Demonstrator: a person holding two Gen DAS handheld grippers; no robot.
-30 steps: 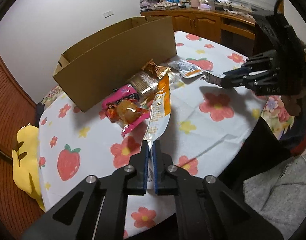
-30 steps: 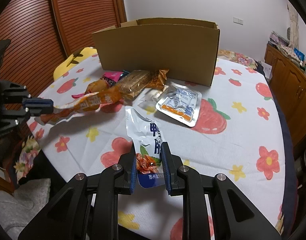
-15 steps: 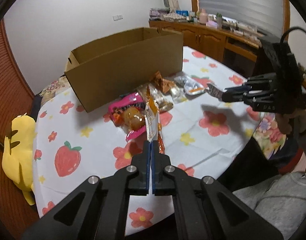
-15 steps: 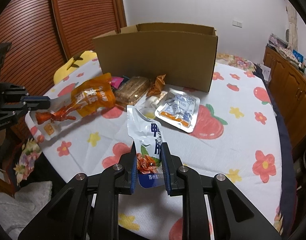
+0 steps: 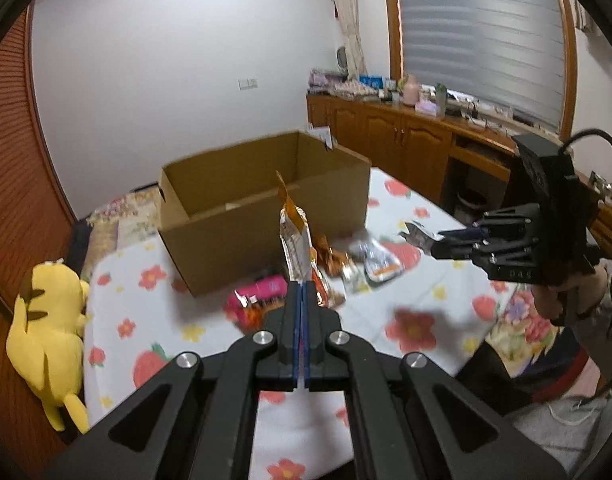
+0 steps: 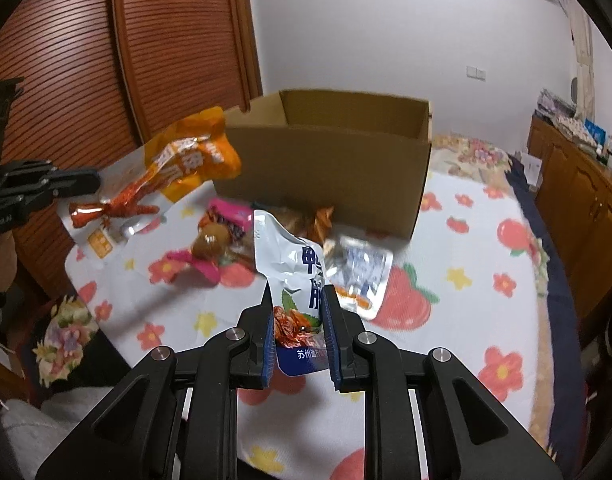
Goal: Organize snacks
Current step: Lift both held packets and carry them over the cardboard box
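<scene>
My left gripper (image 5: 301, 294) is shut on an orange snack packet (image 5: 296, 240), held edge-on above the table in front of the open cardboard box (image 5: 266, 216). The same packet (image 6: 178, 172) shows in the right wrist view, left of the box (image 6: 326, 160). My right gripper (image 6: 298, 316) is shut on a silver-and-blue snack pouch (image 6: 294, 268), lifted off the table. It also shows in the left wrist view (image 5: 430, 240) at the right. A pink packet (image 6: 222, 240), a brown-orange wrapper (image 6: 322, 220) and a clear silver pack (image 6: 358, 272) lie on the flowered tablecloth (image 6: 486, 280).
A yellow plush toy (image 5: 50, 328) sits at the table's left edge. A wooden cabinet (image 5: 406, 140) with clutter stands behind the table on the right. Slatted wooden doors (image 6: 106, 60) are on the far left.
Both grippers have risen with their packets. The orange packet has lifted off the table and now hangs upright near the box. The box's inside has come into view.
</scene>
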